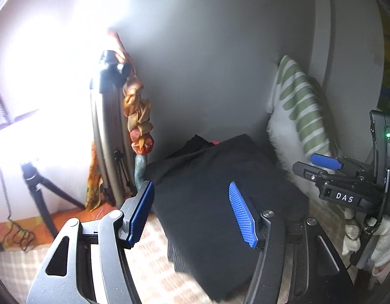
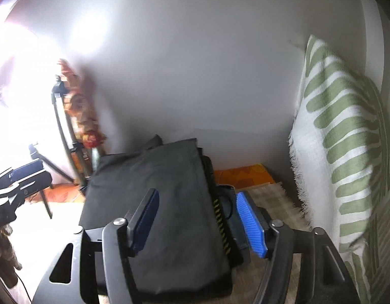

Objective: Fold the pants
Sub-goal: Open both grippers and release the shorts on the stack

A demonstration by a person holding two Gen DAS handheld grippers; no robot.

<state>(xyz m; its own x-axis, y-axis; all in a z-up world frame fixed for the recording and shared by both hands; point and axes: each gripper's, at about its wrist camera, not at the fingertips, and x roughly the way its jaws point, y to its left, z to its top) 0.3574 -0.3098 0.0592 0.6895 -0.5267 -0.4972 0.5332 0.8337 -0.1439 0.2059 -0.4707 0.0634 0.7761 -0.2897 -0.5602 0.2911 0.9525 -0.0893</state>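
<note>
Nearest to us are our own two tools. Our left gripper [image 1: 192, 214] has its blue ribbed fingers [image 1: 242, 215] spread wide apart, and nothing is between them. Our right gripper [image 2: 198, 221] is wide open too, and it holds nothing.

Just past the fingers lie the black cloth pants [image 1: 220, 190]. They are already folded into a thick, flat bundle and rest on the pale checked bed cover [image 1: 149, 261]. In both views the bundle sits between the open fingers and a little ahead of them, below the tips. We cannot tell if any finger touches the cloth.

The long side of the bundle runs away from us, toward the grey wall [image 1: 207, 63]. In the right wrist view the right edge of the bundle [image 2: 205, 190] lies close to the right finger, and a dark strip with yellow stitches [image 2: 221, 225] shows along it. So the right gripper looks best placed for that edge, and the left gripper for the left side. Both look about as near as each other. We think the folding is almost done, or done.

There are no boxes or baskets here.

Farther back, beside the pants, a white cushion with green stripes [image 2: 342, 139] leans on the wall. On the other side stands a black tripod [image 1: 37, 192] and a knotted orange scarf [image 1: 139, 116] hangs down.
</note>
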